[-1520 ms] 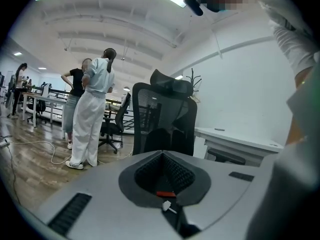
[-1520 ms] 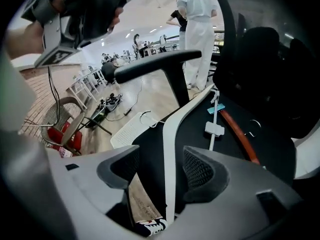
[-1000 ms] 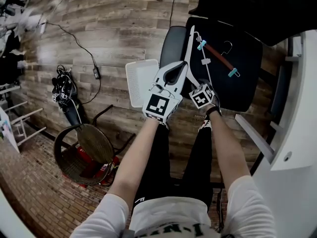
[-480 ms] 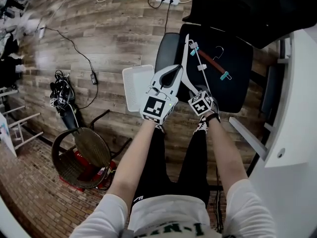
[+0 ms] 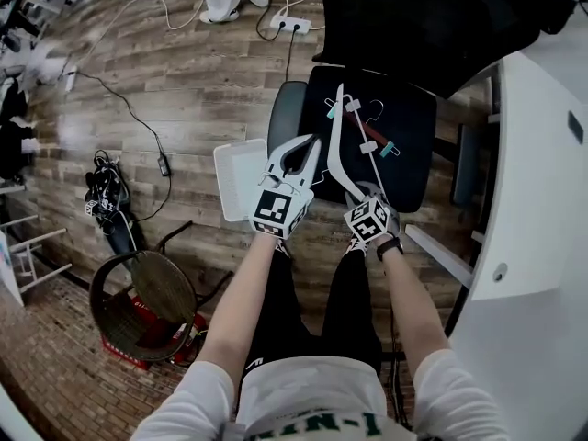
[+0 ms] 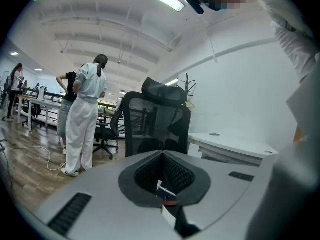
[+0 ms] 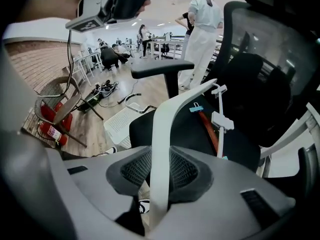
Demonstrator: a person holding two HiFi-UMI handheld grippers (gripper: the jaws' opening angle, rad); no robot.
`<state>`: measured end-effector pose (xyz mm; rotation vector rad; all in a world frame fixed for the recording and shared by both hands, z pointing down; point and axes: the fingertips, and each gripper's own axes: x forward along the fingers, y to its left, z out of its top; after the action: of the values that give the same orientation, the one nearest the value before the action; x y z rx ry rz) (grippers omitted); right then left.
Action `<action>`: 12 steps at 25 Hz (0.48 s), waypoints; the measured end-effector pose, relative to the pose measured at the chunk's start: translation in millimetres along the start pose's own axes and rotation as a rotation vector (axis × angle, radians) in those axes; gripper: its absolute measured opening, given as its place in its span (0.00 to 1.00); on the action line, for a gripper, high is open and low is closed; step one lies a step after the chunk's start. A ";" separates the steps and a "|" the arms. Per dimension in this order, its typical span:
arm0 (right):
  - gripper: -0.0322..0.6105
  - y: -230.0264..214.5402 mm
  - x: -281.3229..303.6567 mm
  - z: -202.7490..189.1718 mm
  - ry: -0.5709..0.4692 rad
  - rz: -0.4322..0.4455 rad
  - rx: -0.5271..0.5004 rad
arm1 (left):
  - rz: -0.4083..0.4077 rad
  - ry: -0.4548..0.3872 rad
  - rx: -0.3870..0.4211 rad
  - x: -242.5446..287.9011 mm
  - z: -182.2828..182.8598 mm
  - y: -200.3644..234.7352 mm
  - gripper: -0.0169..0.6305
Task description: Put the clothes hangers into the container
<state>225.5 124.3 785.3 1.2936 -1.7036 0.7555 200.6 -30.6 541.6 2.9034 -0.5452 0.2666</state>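
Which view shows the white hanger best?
Head view: the whole white hanger shows, clips included, running from the right gripper up over the chair seat. The right gripper view shows only one arm of it, clamped between the fingers. The left gripper view shows none of it.

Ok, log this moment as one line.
right gripper: shut on white hanger | left gripper: shut, empty | red hanger: on chair seat | container: on floor
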 end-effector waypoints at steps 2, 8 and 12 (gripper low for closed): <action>0.24 -1.9 -22.6 -4.1 -0.014 -0.013 0.024 | 0.001 -0.002 0.002 -4.5 8.5 -6.2 0.04; 0.24 -16.4 -82.0 -0.1 -0.057 -0.060 0.068 | 0.019 -0.025 0.004 -16.3 37.2 -18.0 0.04; 0.24 -17.1 -110.1 19.3 -0.094 -0.075 0.072 | 0.042 -0.039 0.000 -32.7 52.4 -20.0 0.04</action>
<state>248.8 152.4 678.3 1.4553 -1.7050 0.7278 185.6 -11.8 481.4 2.9048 -0.6131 0.2165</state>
